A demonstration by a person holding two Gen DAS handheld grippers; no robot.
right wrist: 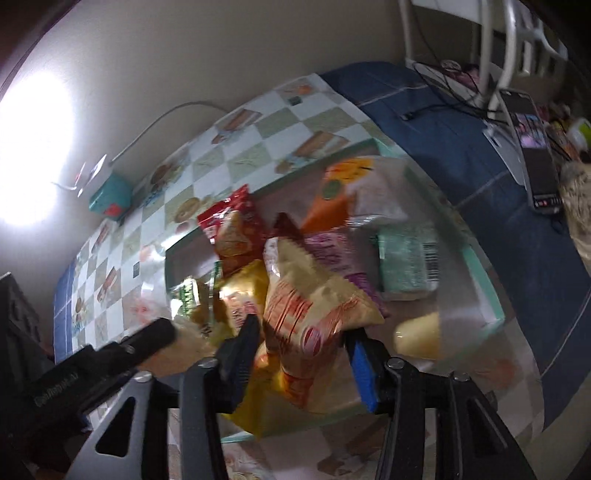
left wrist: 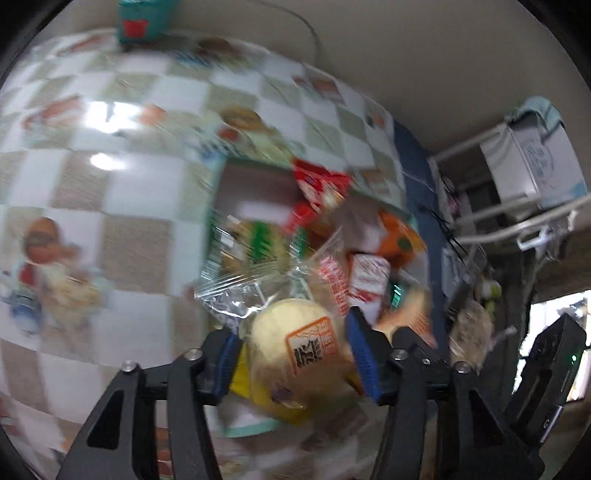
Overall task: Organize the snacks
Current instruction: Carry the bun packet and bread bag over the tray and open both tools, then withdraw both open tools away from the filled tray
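Note:
A teal-rimmed tray [left wrist: 221, 192] [right wrist: 493, 301] on the checked tablecloth holds several snack packs. My left gripper [left wrist: 295, 354] hovers over its near end. A pale round bun in a clear wrapper with an orange label [left wrist: 295, 332] lies between the blue pads, and the jaws stand apart around it without squeezing it. My right gripper [right wrist: 303, 354] is beside it over the same tray. A golden packet with red print [right wrist: 314, 306] sits between its parted fingers, loose. The left gripper's black finger [right wrist: 147, 341] shows at the left of the right wrist view. Motion blur hides fine contact.
A teal box [left wrist: 136, 22] [right wrist: 110, 195] with a white cable stands by the wall at the table's far edge. A blue cloth [right wrist: 443, 129] covers the table's right side, with a phone [right wrist: 535, 158] and cords on it. A white rack [left wrist: 517, 155] stands beyond.

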